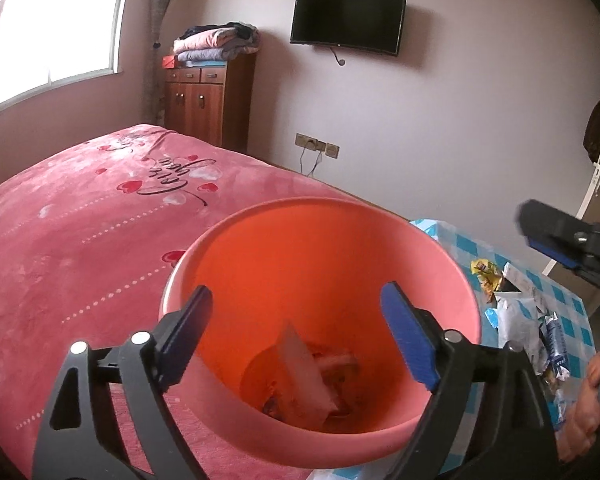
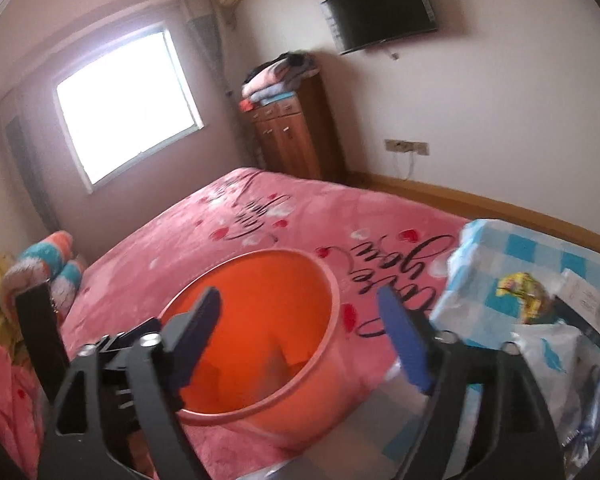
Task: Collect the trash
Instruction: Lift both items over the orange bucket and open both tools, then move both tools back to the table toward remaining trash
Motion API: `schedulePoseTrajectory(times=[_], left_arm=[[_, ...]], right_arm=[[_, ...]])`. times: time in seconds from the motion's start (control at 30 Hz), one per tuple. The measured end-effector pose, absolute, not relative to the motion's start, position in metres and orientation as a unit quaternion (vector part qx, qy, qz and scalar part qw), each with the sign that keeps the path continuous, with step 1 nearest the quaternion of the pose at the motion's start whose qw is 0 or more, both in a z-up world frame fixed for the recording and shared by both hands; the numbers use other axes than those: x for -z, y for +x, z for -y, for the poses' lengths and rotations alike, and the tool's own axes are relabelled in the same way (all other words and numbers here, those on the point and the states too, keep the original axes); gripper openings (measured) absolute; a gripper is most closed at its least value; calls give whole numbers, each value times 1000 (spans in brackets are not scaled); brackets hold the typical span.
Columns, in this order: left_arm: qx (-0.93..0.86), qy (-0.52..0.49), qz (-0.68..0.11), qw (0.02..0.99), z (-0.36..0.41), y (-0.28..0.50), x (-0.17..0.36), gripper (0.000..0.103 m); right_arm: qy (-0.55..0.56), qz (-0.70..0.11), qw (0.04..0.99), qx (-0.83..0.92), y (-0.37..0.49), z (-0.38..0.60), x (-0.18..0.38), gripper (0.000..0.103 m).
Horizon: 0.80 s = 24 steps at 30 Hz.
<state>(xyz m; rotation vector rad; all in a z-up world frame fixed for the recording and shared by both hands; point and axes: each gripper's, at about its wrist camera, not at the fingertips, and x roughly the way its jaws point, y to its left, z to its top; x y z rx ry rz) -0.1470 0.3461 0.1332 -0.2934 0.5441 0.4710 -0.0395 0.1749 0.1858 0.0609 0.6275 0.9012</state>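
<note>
Both your hand-held grippers, left [image 1: 296,312] and right [image 2: 300,312], stand spread and empty over the round orange plastic basin [image 1: 440,248], evidently to drop wrappers inside. Remaining crumpled wrappers [image 1: 516,312] lie right of them on the blue-checked counter [image 1: 468,244].

Blown-out window [image 2: 124,104] glare, fisheye-warped edges

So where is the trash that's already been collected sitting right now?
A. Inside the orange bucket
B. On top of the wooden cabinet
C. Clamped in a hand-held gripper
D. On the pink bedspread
A: crumpled scraps lie at the bottom of the orange bucket, while more wrappers wait on the checkered cloth beside it.
</note>
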Motion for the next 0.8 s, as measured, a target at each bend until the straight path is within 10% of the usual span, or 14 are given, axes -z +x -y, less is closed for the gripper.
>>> schedulePoseTrajectory(times=[0.8], left_arm=[[-130,-66,-121,982,-259,-168,-163,91]], right_arm=[[27,-203,933,-296,-95,-36,-156,98]])
